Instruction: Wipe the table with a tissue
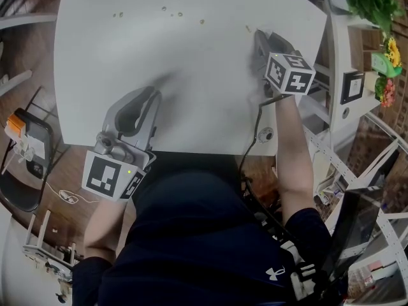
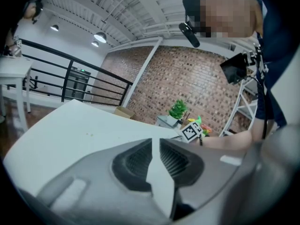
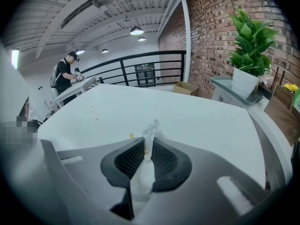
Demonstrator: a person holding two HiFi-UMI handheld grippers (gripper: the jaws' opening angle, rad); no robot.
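Observation:
The white table [image 1: 191,75] fills the head view. My right gripper [image 1: 260,43] lies low over its far right part, shut on a crumpled white tissue [image 3: 149,142] that sticks out past the jaw tips [image 3: 148,146] onto the tabletop. A yellow crumb [image 3: 131,135] sits just left of the tissue. My left gripper [image 1: 150,96] rests near the table's front edge at the left. Its jaws [image 2: 156,146] stand shut to a thin slit, with nothing between them. From the left gripper view, the right gripper's marker cube [image 2: 190,131] shows across the table.
Several small crumbs [image 1: 164,9] dot the far side of the table. A white shelf unit [image 1: 354,85] with plants [image 1: 373,2] stands close on the right. A potted plant [image 3: 248,46] sits beyond the table corner. A black chair [image 1: 25,155] is at the left, and a person [image 3: 63,76] works far off.

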